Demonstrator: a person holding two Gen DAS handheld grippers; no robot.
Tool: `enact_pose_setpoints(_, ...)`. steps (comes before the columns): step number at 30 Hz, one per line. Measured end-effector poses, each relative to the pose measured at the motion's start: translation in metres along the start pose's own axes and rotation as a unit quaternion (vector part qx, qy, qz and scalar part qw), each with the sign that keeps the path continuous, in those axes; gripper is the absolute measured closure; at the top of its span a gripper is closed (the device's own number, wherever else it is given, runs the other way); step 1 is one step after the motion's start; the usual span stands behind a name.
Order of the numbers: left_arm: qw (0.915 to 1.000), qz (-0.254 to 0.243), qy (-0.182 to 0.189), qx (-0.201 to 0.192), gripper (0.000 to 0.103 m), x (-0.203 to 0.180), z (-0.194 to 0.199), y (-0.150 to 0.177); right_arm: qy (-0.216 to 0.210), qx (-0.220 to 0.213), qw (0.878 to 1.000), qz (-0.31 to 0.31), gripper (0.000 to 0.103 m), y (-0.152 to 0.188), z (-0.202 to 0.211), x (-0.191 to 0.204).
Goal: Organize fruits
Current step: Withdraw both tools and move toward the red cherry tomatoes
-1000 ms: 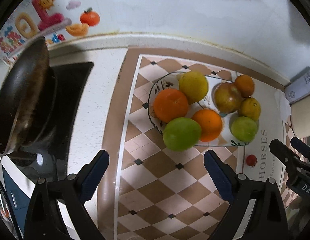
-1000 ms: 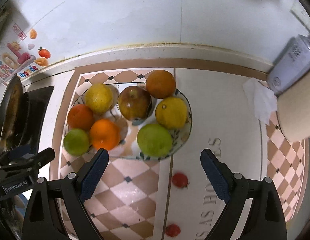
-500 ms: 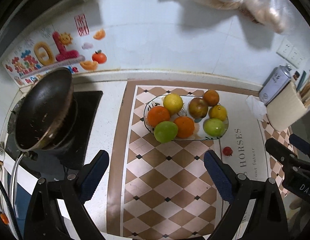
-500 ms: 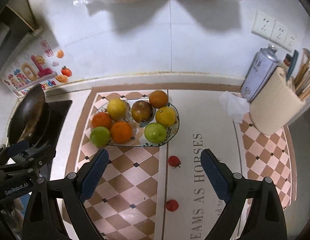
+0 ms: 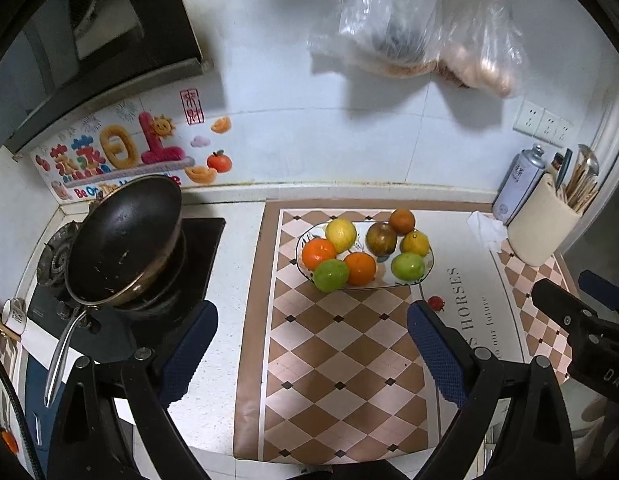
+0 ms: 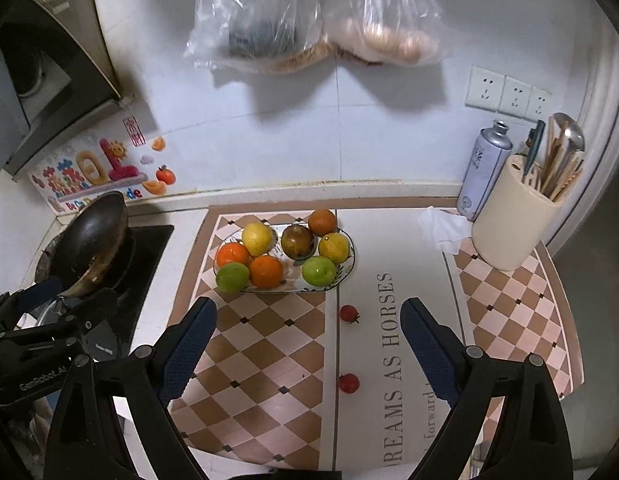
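- Fruit plate [image 6: 349, 258] sits well ahead of both jaw pairs, on the checkered mat [image 6: 269, 360]; seven pieces loaded: oranges, lemons, green ones, one dark.
- Left gripper [image 5: 311, 344]: jaws wide apart, holding nothing, plate centred beyond the gap.
- Right gripper [image 6: 307, 342]: jaws wide apart, empty.
- Two small red fruits off-plate: near one [image 6: 348, 383] between the right jaws, far one [image 6: 348, 313] just ahead of them.
- Judgement: big fruit grouped; the open jaws suit picking up the strays.

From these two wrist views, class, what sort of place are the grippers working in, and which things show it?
Most likely a home kitchen counter. A dark wok sits on a gas stove at the left, a cream utensil holder with spoons and chopsticks stands by the tiled wall, and a plate of fruit rests on the mat.
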State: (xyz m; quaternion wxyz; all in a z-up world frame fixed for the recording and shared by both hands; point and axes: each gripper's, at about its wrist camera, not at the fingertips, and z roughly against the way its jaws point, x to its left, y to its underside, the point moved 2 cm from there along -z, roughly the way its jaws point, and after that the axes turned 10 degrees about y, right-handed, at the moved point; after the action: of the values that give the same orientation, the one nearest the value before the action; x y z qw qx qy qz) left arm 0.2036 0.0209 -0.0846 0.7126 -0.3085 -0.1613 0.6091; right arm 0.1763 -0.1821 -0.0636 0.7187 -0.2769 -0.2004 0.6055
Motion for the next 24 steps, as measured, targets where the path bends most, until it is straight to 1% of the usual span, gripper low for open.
enact_pose_setpoints(7,0.9999,-0.005,0.005,-0.015,0.006,-0.001,0.018,0.008,0.003,-0.010,1.000,-0.013,0.008,0.013,0.024,-0.002)
enact_pose_setpoints(10,0.9999,-0.004,0.008,-0.011,0.006,-0.001,0.019,0.012,0.004,-0.012,1.000,-0.015,0.008,0.017,0.028,-0.002)
enact_pose_setpoints(14,0.9999,-0.001,0.010,-0.007,0.006,-0.002,0.014,0.014,-0.005,-0.010,1.000,-0.024,0.007,0.020,0.029,-0.005)
enact_pose_setpoints(15,0.9999,0.003,0.012,-0.001,0.002,-0.003,0.009,0.013,-0.008,-0.008,1.000,-0.026,0.005,0.020,0.026,-0.008)
enact_pose_setpoints(16,0.9999,0.006,0.013,0.003,0.000,-0.003,0.005,0.014,-0.014,-0.005,0.999,-0.029,0.002,0.020,0.023,-0.010)
enact_pose_setpoints(20,0.9995,0.015,-0.003,0.026,0.000,-0.008,-0.027,0.013,-0.041,0.032,0.997,-0.050,0.002,0.021,-0.013,-0.031)
enact_pose_setpoints(23,0.9980,0.013,-0.026,0.057,0.000,-0.017,-0.064,0.016,-0.042,0.064,0.995,-0.065,0.002,0.023,-0.058,-0.053)
enact_pose_setpoints(24,0.9967,0.013,-0.034,0.073,0.000,-0.022,-0.082,0.020,-0.039,0.076,0.994,-0.068,0.002,0.025,-0.078,-0.061)
